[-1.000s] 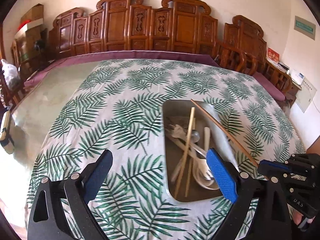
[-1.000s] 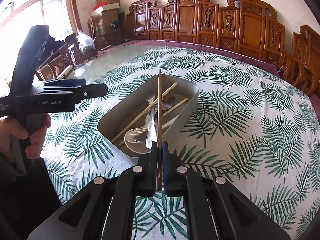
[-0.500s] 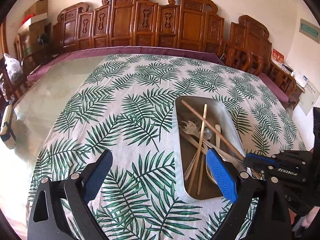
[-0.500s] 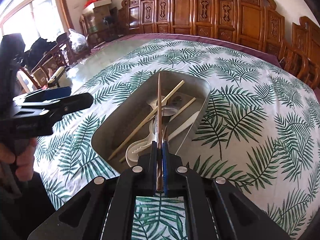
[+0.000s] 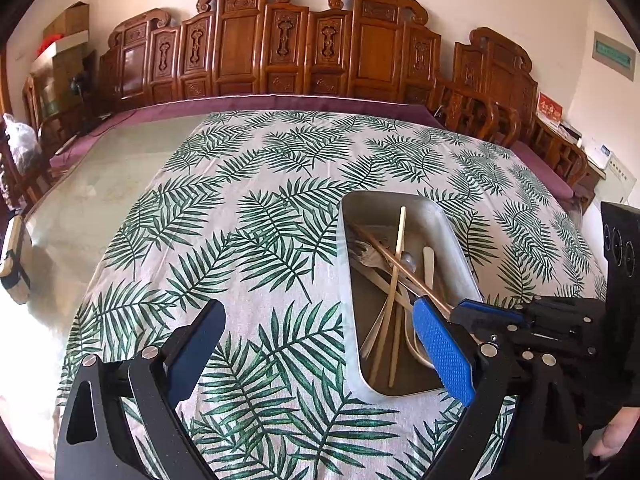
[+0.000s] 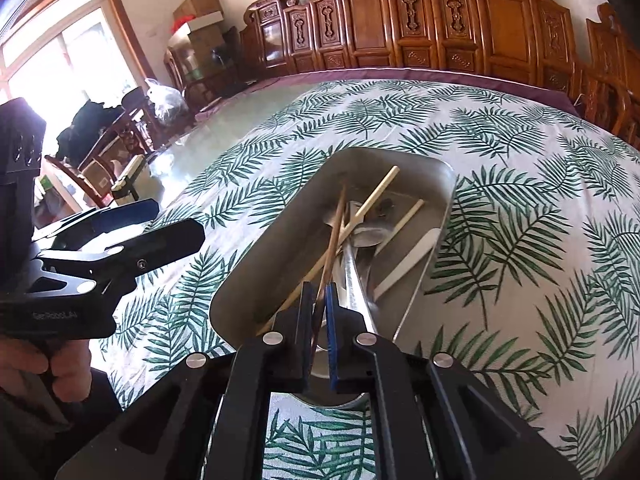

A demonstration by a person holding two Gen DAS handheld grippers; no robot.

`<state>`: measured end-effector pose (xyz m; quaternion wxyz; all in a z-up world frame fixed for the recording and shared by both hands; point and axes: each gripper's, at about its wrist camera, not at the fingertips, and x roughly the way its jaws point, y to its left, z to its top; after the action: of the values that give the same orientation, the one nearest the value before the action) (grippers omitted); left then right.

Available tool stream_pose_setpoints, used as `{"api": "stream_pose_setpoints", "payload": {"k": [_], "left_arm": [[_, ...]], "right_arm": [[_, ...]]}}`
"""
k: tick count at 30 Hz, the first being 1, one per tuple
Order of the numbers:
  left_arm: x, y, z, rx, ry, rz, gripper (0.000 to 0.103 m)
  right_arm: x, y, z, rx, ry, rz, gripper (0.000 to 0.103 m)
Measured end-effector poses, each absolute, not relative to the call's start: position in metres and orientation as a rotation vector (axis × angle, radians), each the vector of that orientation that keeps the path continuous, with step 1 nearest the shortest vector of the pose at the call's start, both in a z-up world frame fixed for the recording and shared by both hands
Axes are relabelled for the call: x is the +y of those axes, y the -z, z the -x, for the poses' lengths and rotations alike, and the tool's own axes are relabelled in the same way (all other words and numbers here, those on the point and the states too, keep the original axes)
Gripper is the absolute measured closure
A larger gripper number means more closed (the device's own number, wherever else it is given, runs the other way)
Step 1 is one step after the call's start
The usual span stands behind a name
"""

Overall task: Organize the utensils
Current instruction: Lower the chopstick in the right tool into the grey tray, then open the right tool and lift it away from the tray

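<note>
A metal tray (image 5: 346, 280) (image 6: 276, 240) sits on the leaf-print cloth and holds pale chopsticks (image 5: 396, 276) (image 6: 376, 196), a fork (image 5: 364, 252), a metal spoon (image 6: 368, 236) and a white spoon (image 5: 428, 260) (image 6: 412, 256). My right gripper (image 6: 319, 300) (image 5: 460, 309) hangs over the tray's near end, shut on a brown chopstick (image 6: 334, 232) (image 5: 400, 266). The chopstick slants down into the tray across the other utensils. My left gripper (image 5: 318, 306) (image 6: 178, 222) is open and empty, above the cloth just left of the tray.
The leaf-print tablecloth (image 5: 256, 216) covers the right part of a large table; bare glossy tabletop (image 5: 92, 208) lies to the left. Carved wooden chairs (image 5: 304, 48) line the far side and right. A person's hand (image 6: 40, 364) grips the left tool.
The right gripper has come down and in over the tray with the brown chopstick, whose far end now lies low among the utensils. The left gripper stays open.
</note>
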<state>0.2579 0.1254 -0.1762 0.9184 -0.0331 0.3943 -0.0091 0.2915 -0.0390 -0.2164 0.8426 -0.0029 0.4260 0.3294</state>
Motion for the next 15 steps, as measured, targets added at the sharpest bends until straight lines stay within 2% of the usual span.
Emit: {"api": "stream_pose_setpoints", "payload": {"k": [15], "left_arm": [[0.121, 0.179, -0.258, 0.817, 0.022, 0.059, 0.012]], "right_arm": [[-0.047, 0.224, -0.299, 0.875, -0.708, 0.003, 0.095]]}}
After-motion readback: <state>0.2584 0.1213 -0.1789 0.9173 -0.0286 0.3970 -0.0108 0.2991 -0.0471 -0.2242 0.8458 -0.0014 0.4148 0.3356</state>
